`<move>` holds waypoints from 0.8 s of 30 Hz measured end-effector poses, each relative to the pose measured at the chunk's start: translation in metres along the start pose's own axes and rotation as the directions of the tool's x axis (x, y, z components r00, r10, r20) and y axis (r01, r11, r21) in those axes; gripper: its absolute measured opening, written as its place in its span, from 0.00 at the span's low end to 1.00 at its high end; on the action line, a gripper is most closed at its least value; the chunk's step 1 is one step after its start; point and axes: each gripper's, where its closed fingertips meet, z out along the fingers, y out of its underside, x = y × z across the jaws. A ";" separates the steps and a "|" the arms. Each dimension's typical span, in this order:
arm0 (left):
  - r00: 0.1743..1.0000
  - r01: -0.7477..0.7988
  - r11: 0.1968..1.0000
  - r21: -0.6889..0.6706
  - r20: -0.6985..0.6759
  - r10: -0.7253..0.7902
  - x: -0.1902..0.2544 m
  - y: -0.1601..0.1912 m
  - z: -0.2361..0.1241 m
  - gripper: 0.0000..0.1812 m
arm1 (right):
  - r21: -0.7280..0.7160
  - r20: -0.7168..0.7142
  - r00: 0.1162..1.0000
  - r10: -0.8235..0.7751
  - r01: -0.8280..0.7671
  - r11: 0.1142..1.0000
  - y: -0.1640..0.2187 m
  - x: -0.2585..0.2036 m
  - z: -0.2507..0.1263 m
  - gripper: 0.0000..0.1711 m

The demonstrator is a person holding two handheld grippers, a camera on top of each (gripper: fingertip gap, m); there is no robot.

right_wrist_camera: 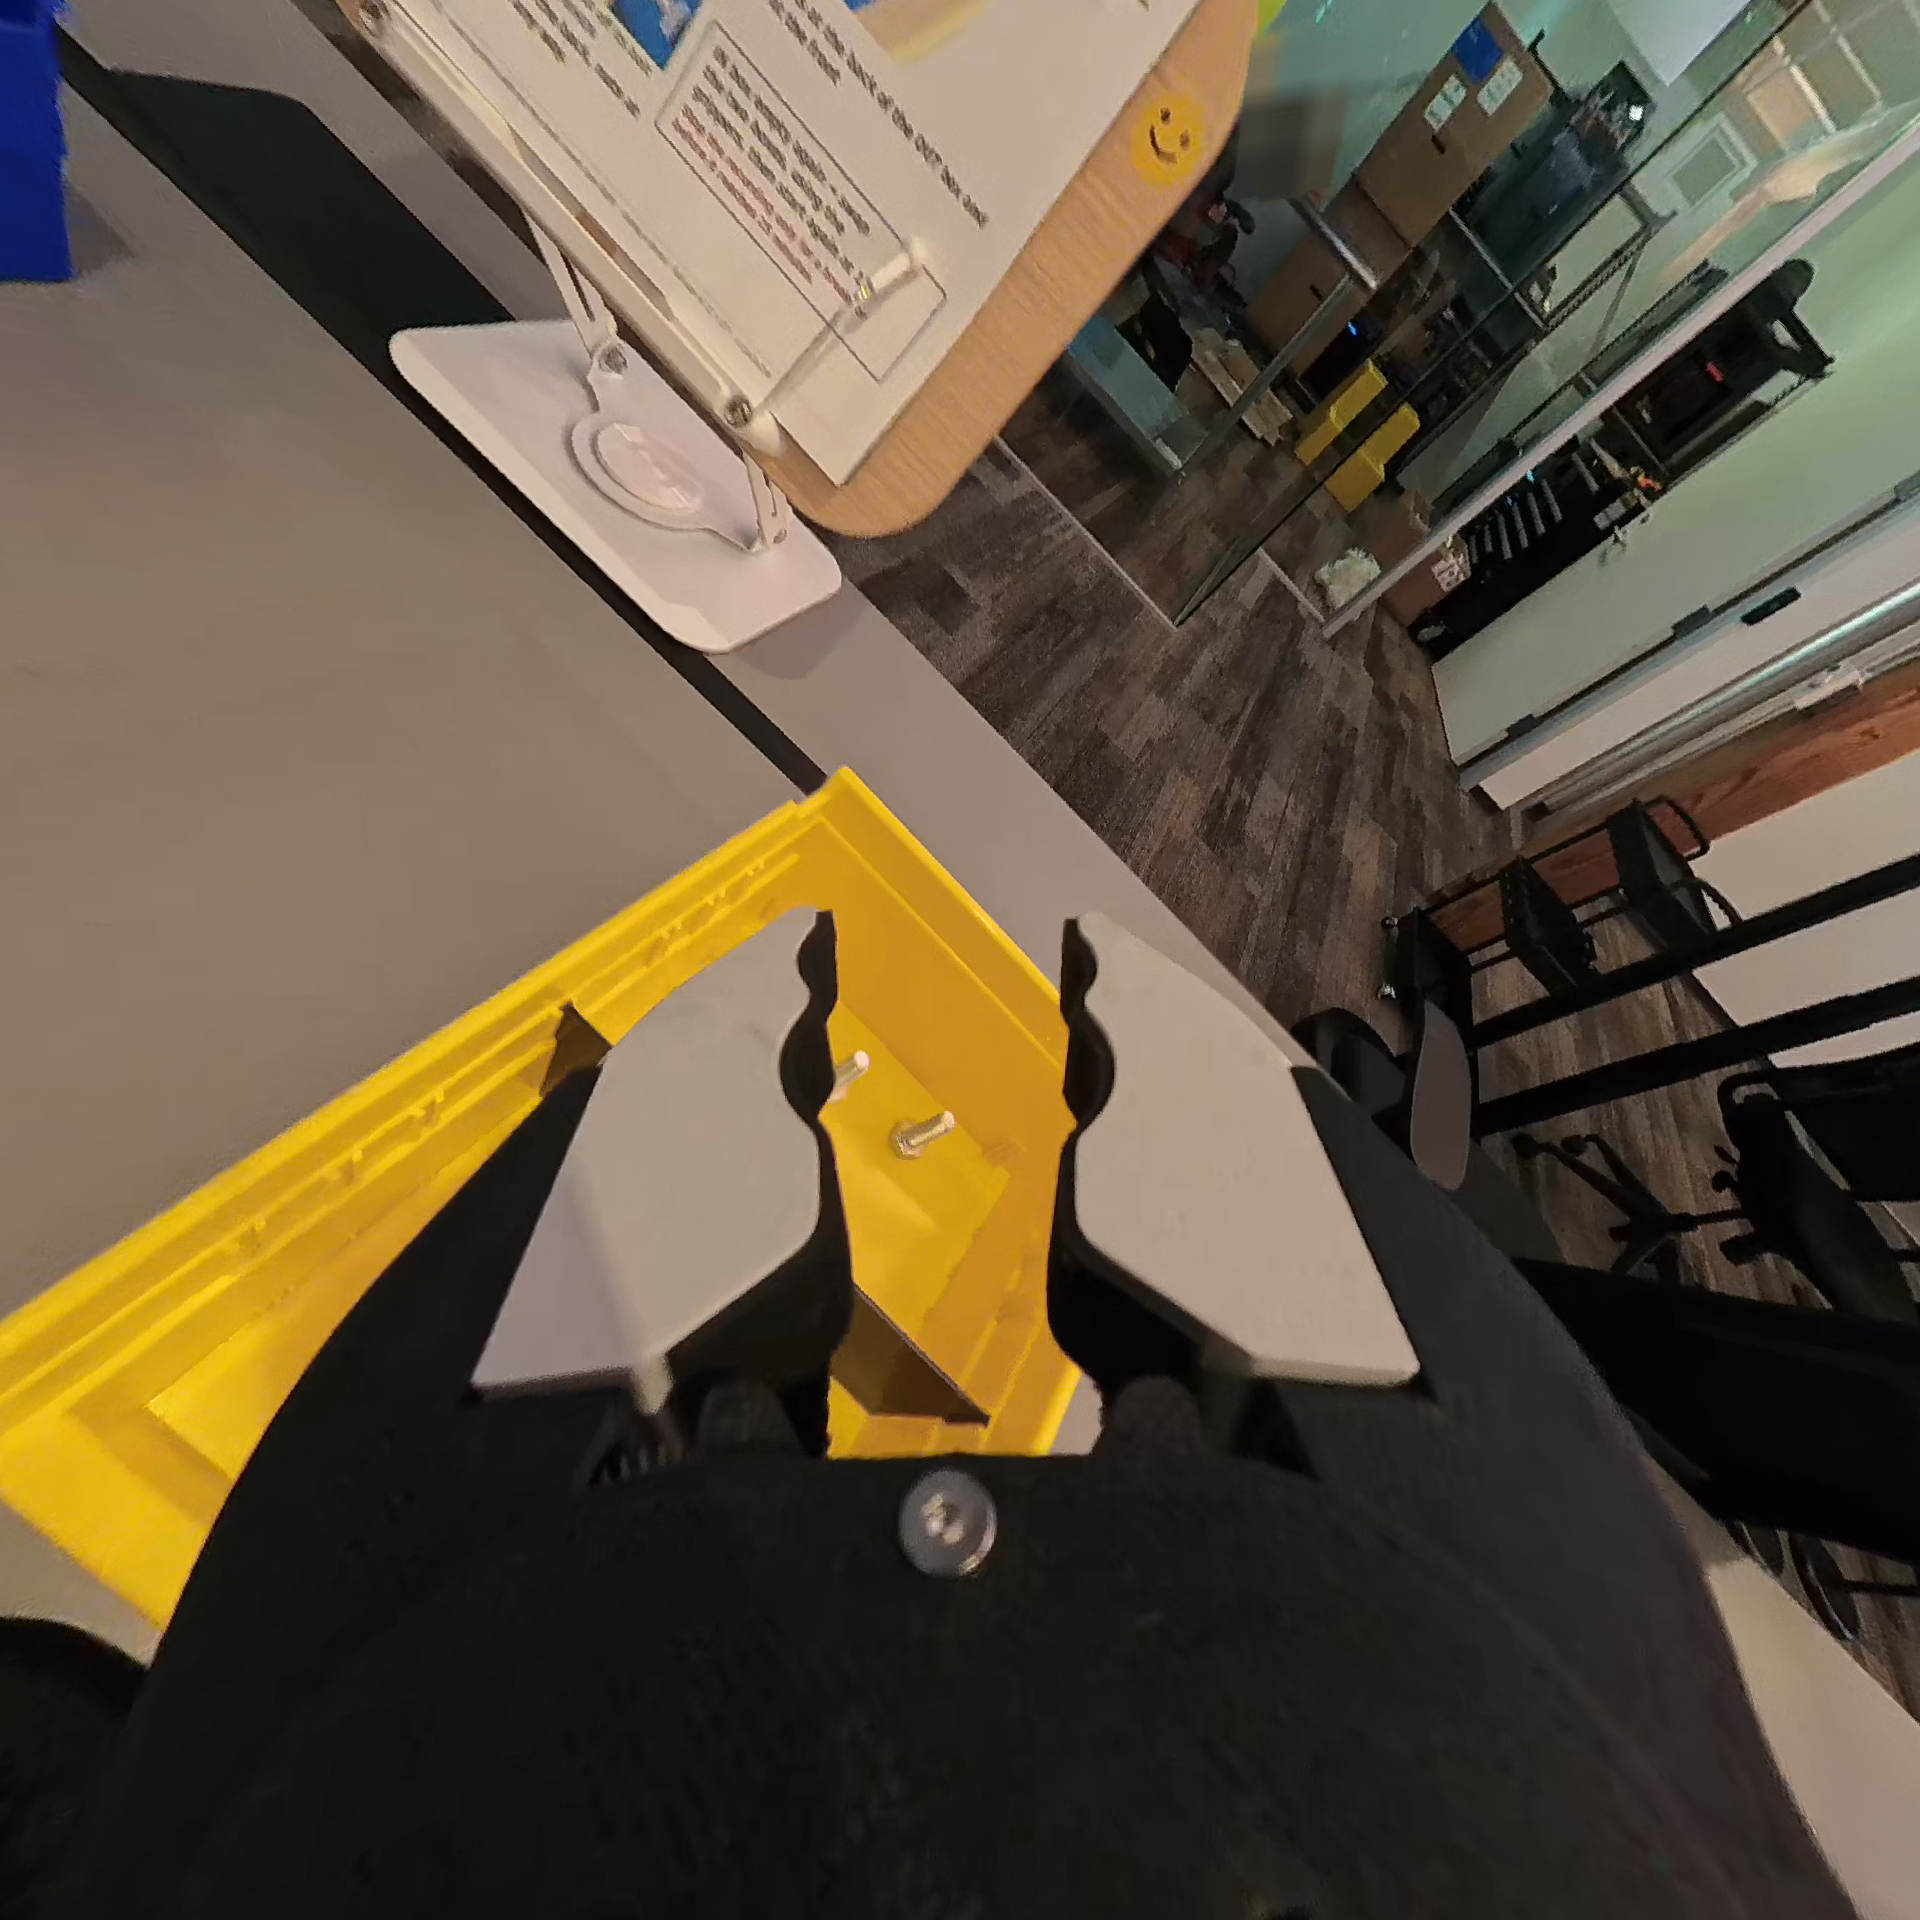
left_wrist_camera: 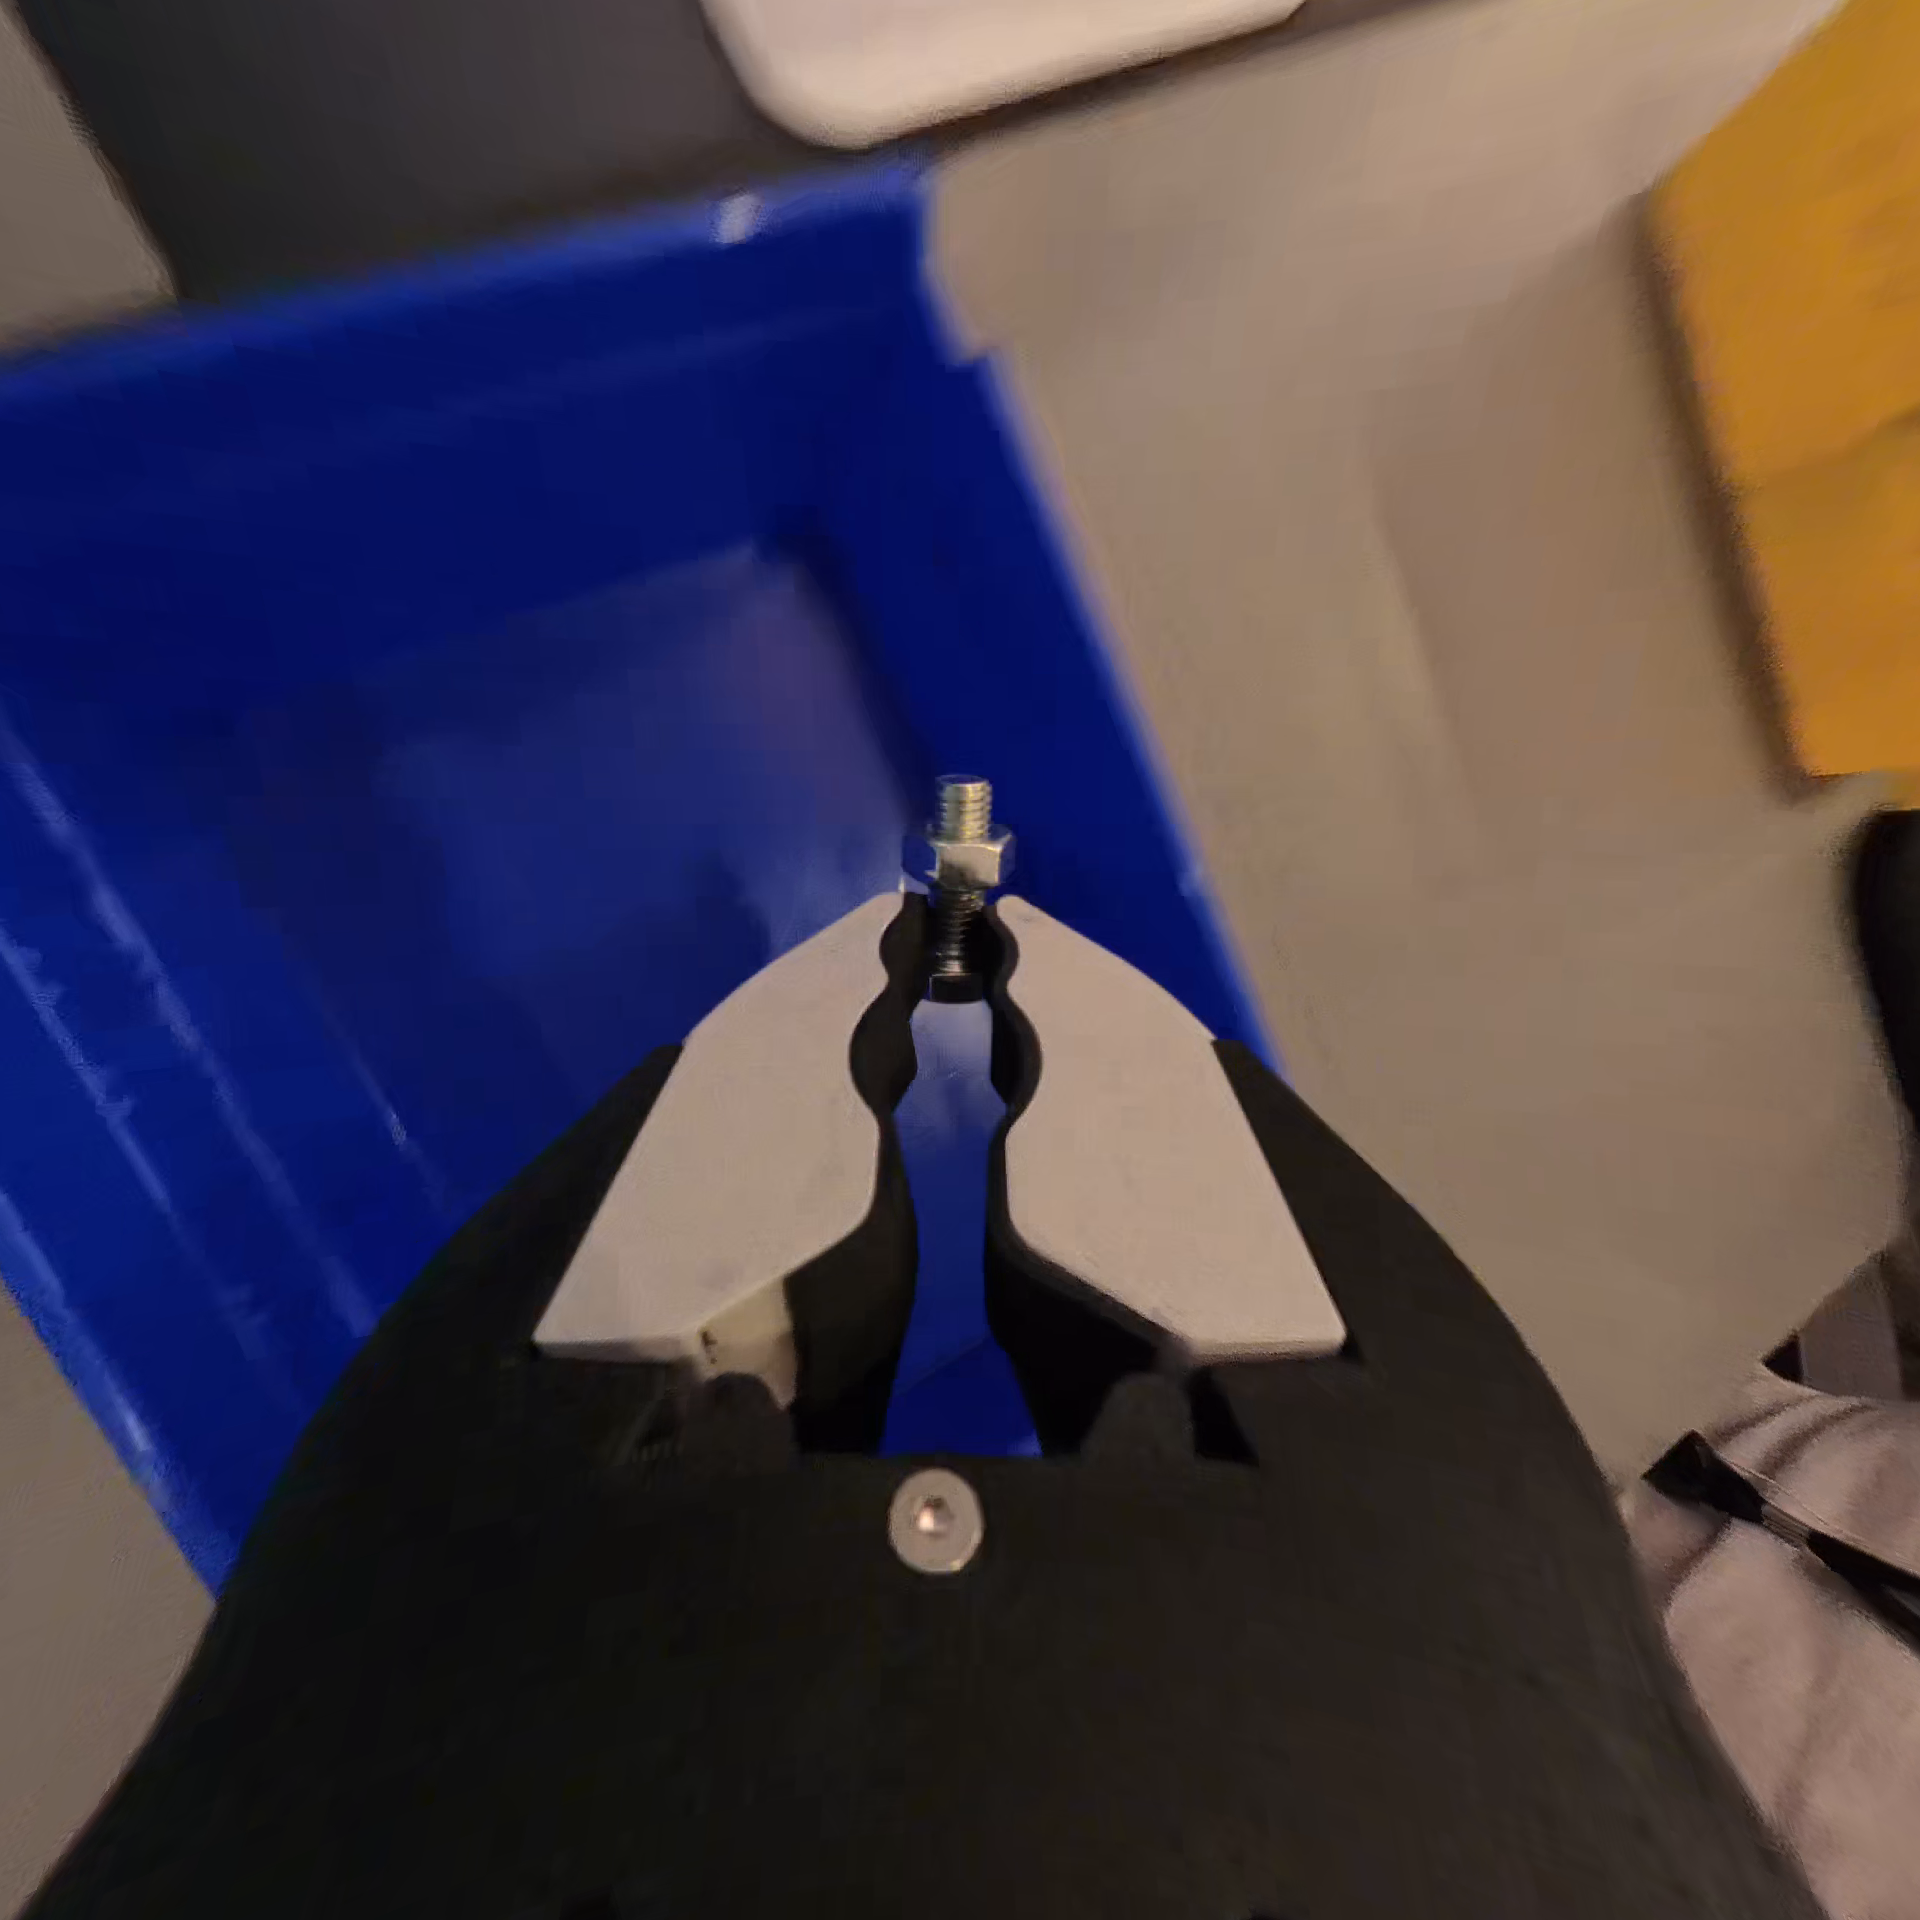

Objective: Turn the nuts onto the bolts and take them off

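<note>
In the left wrist view my left gripper (left_wrist_camera: 954, 914) is shut on a small silver bolt (left_wrist_camera: 958, 940). The bolt points away from me, and a hex nut (left_wrist_camera: 964, 860) sits on its thread just past the fingertips. It hangs over the inside of a blue bin (left_wrist_camera: 416, 665). In the right wrist view my right gripper (right_wrist_camera: 948, 930) is open and empty above a yellow bin (right_wrist_camera: 312, 1174). Two silver bolts lie on that bin's floor, one in the gap between my fingers (right_wrist_camera: 923, 1132) and one partly hidden by the left finger (right_wrist_camera: 850, 1070).
A grey table (right_wrist_camera: 260, 675) carries both bins. A white stand (right_wrist_camera: 623, 499) holding a printed sheet stands at the table's far edge. A yellowish box (left_wrist_camera: 1808, 436) lies right of the blue bin. Chairs (right_wrist_camera: 1662, 935) and floor lie beyond the table's right edge. The grippers' ends are close to 50 cm from one another.
</note>
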 end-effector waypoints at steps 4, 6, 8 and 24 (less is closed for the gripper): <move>0.939 -0.192 0.934 0.300 -0.222 0.264 0.092 -0.040 -0.048 0.05 | 0.180 0.085 0.996 0.007 -0.022 0.983 -0.046 -0.024 -0.003 0.25; 0.856 -0.247 0.873 0.420 -0.329 0.400 0.146 -0.051 -0.065 0.05 | 0.314 0.181 0.982 0.045 -0.101 0.944 -0.079 -0.041 -0.010 0.24; 0.749 -0.283 0.808 0.517 -0.407 0.523 0.197 -0.055 -0.077 0.05 | 0.427 0.331 0.941 0.071 -0.216 0.878 -0.111 -0.063 -0.025 0.24; 0.509 -0.269 0.673 0.689 -0.491 0.707 0.309 -0.054 -0.064 0.05 | 0.466 0.732 0.675 0.094 -0.596 0.654 -0.182 -0.129 -0.067 0.19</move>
